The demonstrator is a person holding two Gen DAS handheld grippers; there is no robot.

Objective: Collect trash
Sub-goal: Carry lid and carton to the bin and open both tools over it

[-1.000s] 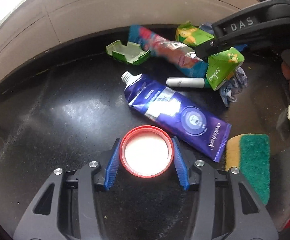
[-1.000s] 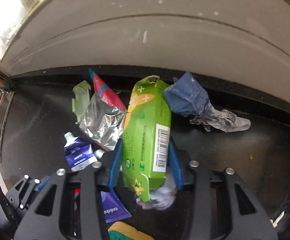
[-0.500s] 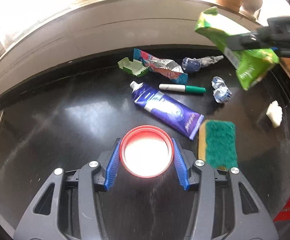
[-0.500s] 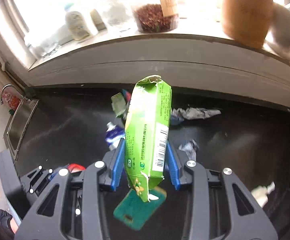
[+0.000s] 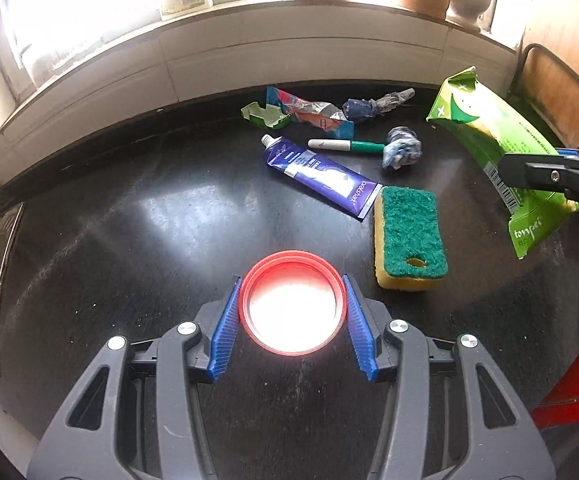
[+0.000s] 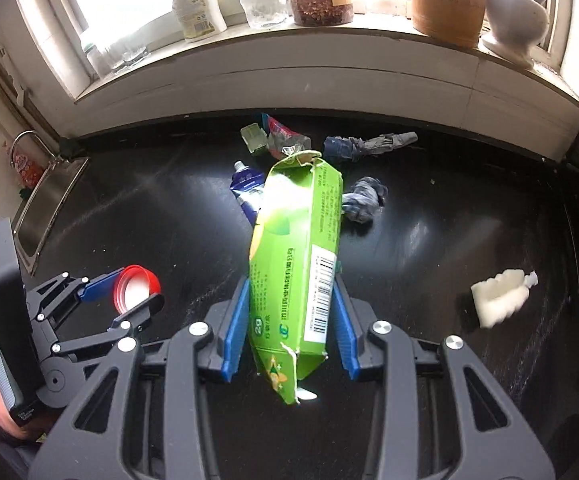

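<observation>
**Both grippers loaded above the black tabletop**

Far left: steel sink (image 6: 45,208) sunk in the tabletop (image 5: 129,240). Left gripper (image 5: 292,312), jaws closed on a red lid (image 5: 292,303), held clear of the surface. Toward the back wall, loose trash: green scrap (image 5: 265,114), foil wrapper (image 5: 309,112), purple tube (image 5: 321,176), marker (image 5: 345,145), crumpled wad (image 5: 403,152). Sponge (image 5: 409,236) lies just beside the tube's end. Right gripper (image 6: 292,312), jaws clamped on a torn green carton (image 6: 297,256), lifted off the tabletop. Far right: white scrap (image 6: 497,296).
</observation>
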